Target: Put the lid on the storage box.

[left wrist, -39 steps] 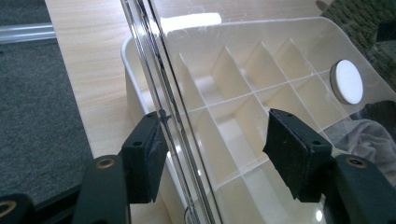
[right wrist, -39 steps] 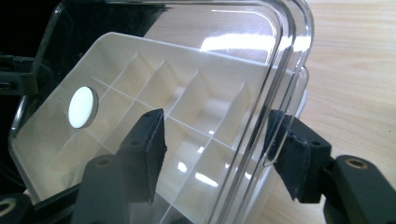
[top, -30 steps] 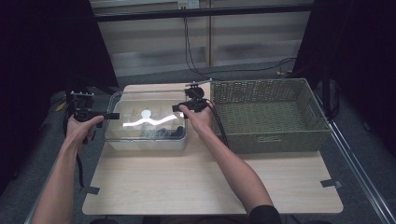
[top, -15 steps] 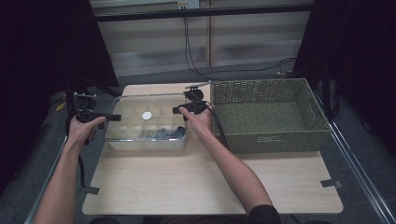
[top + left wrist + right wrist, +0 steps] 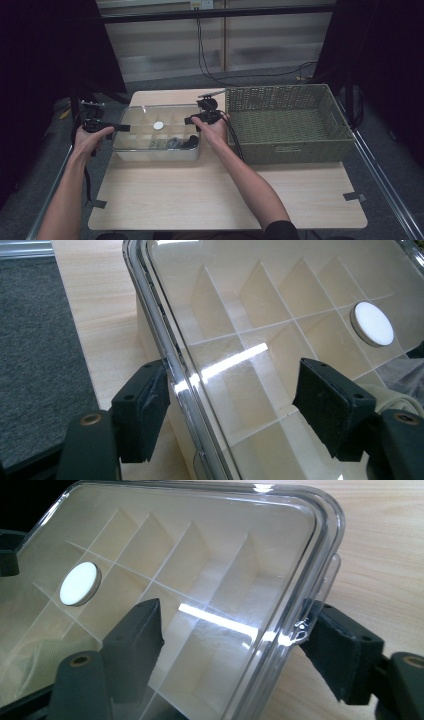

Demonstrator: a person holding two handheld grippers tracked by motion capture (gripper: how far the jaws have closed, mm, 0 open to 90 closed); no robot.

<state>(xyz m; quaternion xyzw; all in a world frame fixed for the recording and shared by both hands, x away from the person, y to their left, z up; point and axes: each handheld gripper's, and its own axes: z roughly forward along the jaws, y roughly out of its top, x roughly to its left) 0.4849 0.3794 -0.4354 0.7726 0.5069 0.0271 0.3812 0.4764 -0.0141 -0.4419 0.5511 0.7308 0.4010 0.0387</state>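
both your grippers straddle the ends of the clear lid on the box.

your left gripper [image 5: 122,128] sits at the left edge of the lid [image 5: 280,315], jaws spread apart with the rim between them, not clamped. your right gripper [image 5: 189,120] is at the right edge, jaws likewise released either side of the rim. the lid lies on the divided box [image 5: 155,150] at the counter's [image 5: 225,200] left half, just beside the basket [image 5: 290,125]. a white disc [image 5: 158,125] sits mid-lid.
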